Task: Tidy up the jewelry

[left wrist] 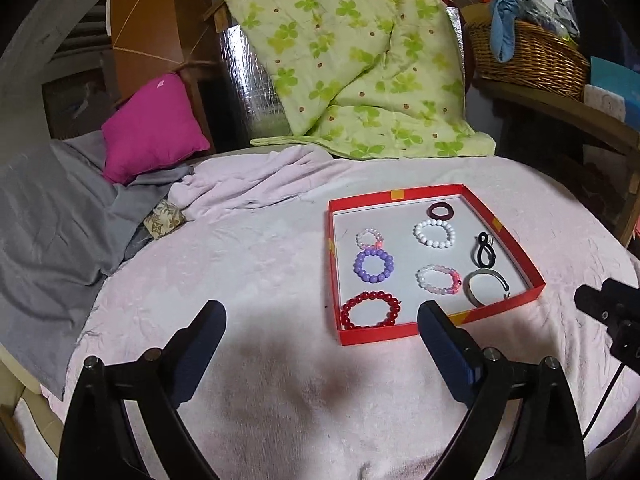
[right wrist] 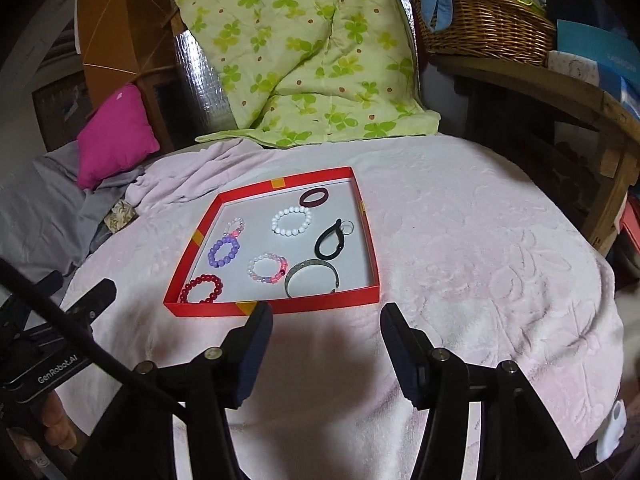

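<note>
A shallow red cardboard tray (right wrist: 276, 307) with a white floor is seen lying on a pale pink plush blanket (right wrist: 460, 264). Along its left side a small clear-and-pink bead bracelet (right wrist: 233, 227), a lilac bead bracelet (right wrist: 223, 251) and a dark red bead bracelet (right wrist: 201, 289) are laid; rightward come a white bead bracelet (right wrist: 291, 220), a maroon ring (right wrist: 314, 197), a black loop (right wrist: 330, 243) and a silver metal bangle (right wrist: 312, 278). The left gripper (left wrist: 322, 314) and right gripper (right wrist: 326, 316) are held wide apart, nothing gripped, before the tray's near edge.
</note>
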